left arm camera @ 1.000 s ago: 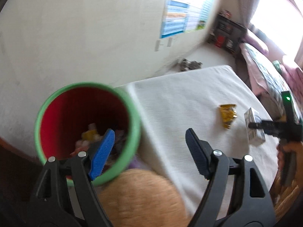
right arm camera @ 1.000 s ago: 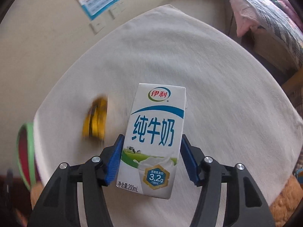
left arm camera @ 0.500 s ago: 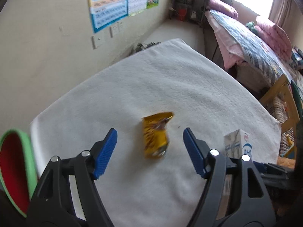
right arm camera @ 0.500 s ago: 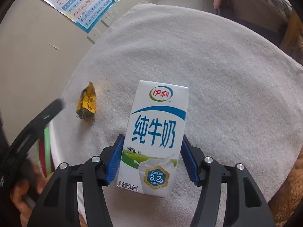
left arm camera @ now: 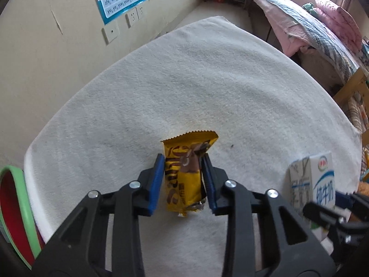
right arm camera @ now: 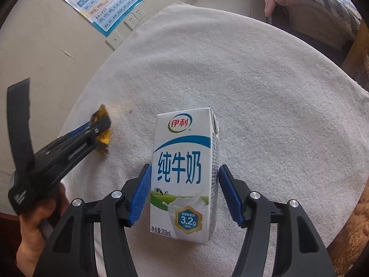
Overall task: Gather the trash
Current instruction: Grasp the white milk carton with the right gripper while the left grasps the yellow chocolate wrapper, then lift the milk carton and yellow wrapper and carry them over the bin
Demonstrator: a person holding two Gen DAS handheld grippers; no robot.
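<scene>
Our left gripper (left arm camera: 183,180) has just been closing on the yellow wrapper (left arm camera: 184,173); our right gripper (right arm camera: 184,196) brackets the milk carton (right arm camera: 184,173), jaws apart. Both await the bin (left arm camera: 13,212).

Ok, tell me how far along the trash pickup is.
Done: unclear, the bin shows only its rim. In hand: the left gripper has just closed on the yellow wrapper. Left: the milk carton stands ungripped inside the open right gripper; neither is binned.
</scene>
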